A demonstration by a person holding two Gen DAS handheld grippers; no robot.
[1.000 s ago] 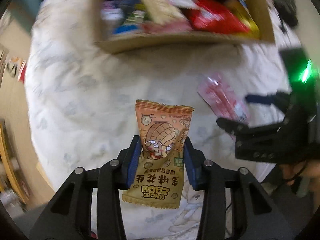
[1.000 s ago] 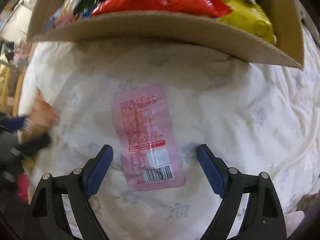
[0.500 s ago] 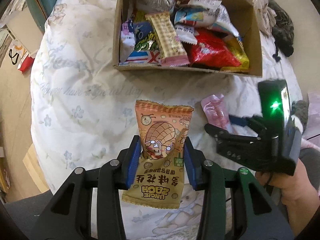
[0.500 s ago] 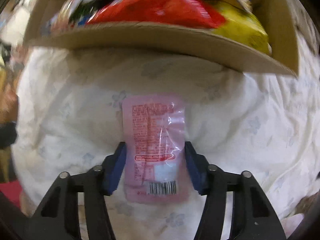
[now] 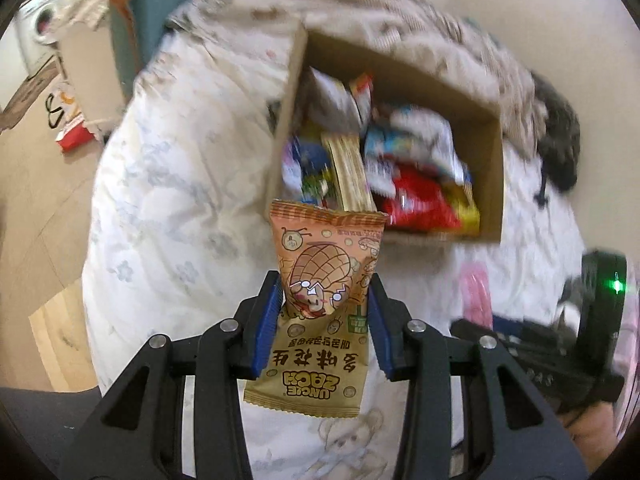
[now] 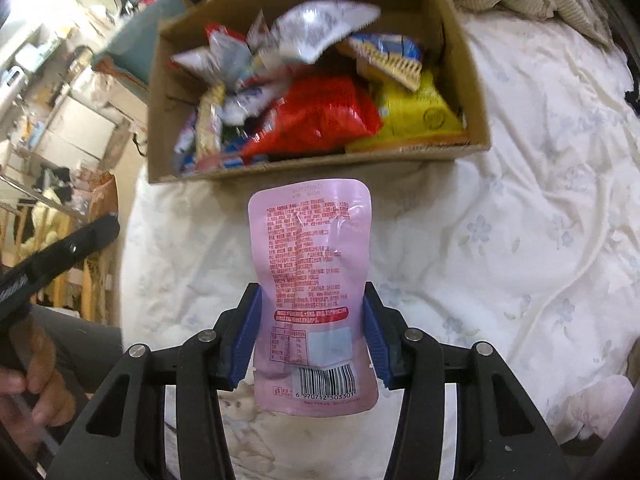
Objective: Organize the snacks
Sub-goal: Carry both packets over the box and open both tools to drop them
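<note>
1. Two grippers, each clamped on a snack: left gripper (image 5: 322, 320) pinches orange peanut packet (image 5: 320, 304); right gripper (image 6: 312, 336) pinches pink pouch (image 6: 314, 280), barcode side up.
2. Both packets held off the white floral bedding (image 6: 500, 248), just short of the cardboard box (image 6: 468, 64).
3. Box crammed with mixed snacks: red bag (image 6: 320, 120), yellow bag (image 6: 416, 116).
4. Nothing between packets and box.

Both grippers: black angular plastic frames, silver screw heads, blue ribbed pads (image 5: 266, 320). Green LED (image 5: 618, 286) lit on right gripper (image 5: 520, 328) housing.
</note>
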